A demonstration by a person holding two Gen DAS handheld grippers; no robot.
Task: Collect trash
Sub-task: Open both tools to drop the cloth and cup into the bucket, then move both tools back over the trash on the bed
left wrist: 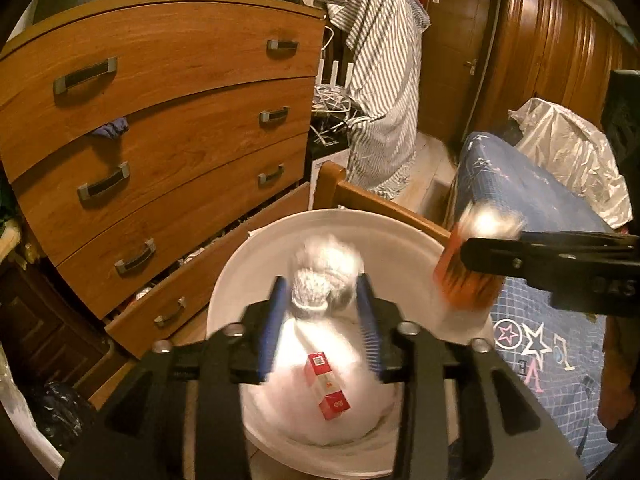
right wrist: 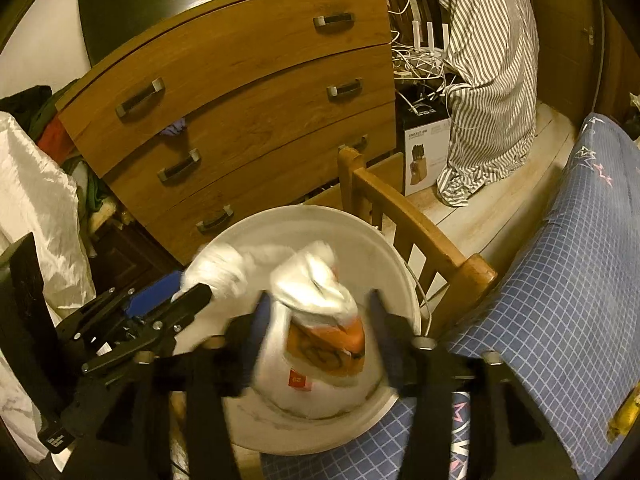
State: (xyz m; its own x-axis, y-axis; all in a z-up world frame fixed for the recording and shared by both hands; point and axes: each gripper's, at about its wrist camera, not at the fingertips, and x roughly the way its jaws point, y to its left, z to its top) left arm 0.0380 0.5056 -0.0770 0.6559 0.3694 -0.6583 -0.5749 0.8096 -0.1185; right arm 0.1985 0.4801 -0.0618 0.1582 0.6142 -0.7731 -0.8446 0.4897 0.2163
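My left wrist camera looks steeply down along my fingers, close over a white bucket, with a wooden dresser beyond. My right wrist camera looks down just as closely from the bucket's other side. Both views share the bucket, dresser, striped cloth and blue bedcover.

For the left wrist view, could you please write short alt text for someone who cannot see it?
The left gripper hangs over a white bin, a crumpled white wad between its open blue fingers. A red box lies inside; a wooden dresser stands behind.
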